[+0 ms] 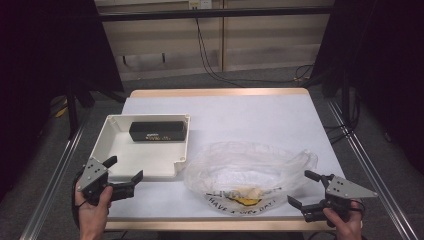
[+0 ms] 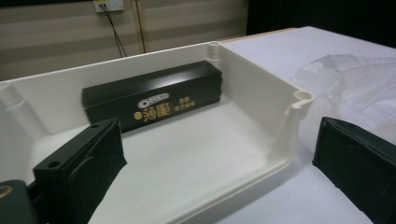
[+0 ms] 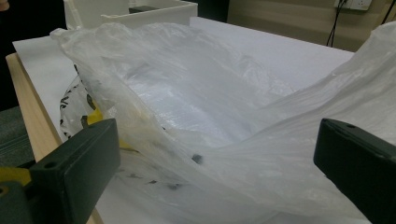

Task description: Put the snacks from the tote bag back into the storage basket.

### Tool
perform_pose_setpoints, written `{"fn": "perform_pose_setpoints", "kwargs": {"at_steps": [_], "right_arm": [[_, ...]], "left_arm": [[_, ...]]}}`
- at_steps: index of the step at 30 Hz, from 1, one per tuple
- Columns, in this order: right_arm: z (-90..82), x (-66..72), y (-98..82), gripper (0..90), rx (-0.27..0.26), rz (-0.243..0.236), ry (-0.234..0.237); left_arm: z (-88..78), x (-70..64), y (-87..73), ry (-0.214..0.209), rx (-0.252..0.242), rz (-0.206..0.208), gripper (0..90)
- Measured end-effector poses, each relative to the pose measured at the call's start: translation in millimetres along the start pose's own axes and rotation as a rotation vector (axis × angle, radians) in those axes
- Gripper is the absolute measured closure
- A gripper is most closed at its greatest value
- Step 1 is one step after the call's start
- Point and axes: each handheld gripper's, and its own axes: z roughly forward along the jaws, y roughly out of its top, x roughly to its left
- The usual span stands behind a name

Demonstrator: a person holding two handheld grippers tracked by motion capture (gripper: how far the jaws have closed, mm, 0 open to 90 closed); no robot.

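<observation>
A white plastic tray [image 1: 117, 160] sits on the left half of the table, and a black box with gold print [image 1: 157, 131] lies along its far wall. The same black box [image 2: 154, 95] shows inside the tray [image 2: 261, 93] in the left gripper view. My left gripper [image 1: 123, 169] hangs open at the tray's near right corner, its jaws astride the tray's near wall. A crumpled clear plastic bag [image 1: 250, 172] with black and yellow print lies right of the tray. My right gripper [image 1: 303, 188] stands open at the bag's right end, the bag [image 3: 210, 121] just ahead of its jaws.
The white table top [image 1: 250, 115] has a wooden strip along its near edge [image 1: 200, 225]. Metal rails [image 1: 55, 175] run down both sides of the table. Cables trail on the floor behind it, and dark curtains hang at left and right.
</observation>
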Motion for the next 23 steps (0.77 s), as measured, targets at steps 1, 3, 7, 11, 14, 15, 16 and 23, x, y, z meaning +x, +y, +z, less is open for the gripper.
{"fn": "perform_pose_setpoints", "kwargs": {"at_steps": [1, 3, 7, 11, 14, 15, 16, 23], "right_arm": [[0.2, 0.0, -0.1, 0.3, 0.0, 0.002, 0.004], [0.5, 0.1, 0.0, 0.3, 0.005, -0.001, 0.007], [0.3, 0.5, -0.1, 0.3, 0.0, 0.001, 0.004], [0.5, -0.9, -0.1, 0.3, 0.006, -0.004, 0.0], [0.5, -0.1, 0.1, 0.3, 0.006, -0.004, 0.007], [0.5, -0.4, 0.2, 0.3, 0.009, -0.004, 0.012], [0.7, -0.5, 0.1, 0.3, 0.009, -0.003, 0.013], [-0.3, -1.4, 0.2, 0.3, 0.002, -0.004, 0.002]], "left_arm": [[1.4, -5.5, -0.7, 0.005, 0.005, 0.0, 1.7], [3.6, -12.4, -2.2, 0.006, 0.004, 0.011, 2.1], [9.7, -20.5, -8.3, -0.004, 0.012, -0.015, 1.9], [13.8, -35.2, -13.7, -0.013, 0.025, -0.002, 2.1], [10.0, -42.7, -14.9, -0.024, 0.012, 0.002, 1.9], [8.4, -44.2, -16.5, -0.019, 0.009, -0.001, 1.9], [7.2, -45.4, -19.0, -0.023, 0.008, -0.003, 1.8], [10.6, -43.4, -33.2, -0.044, 0.037, -0.015, 2.0]]}}
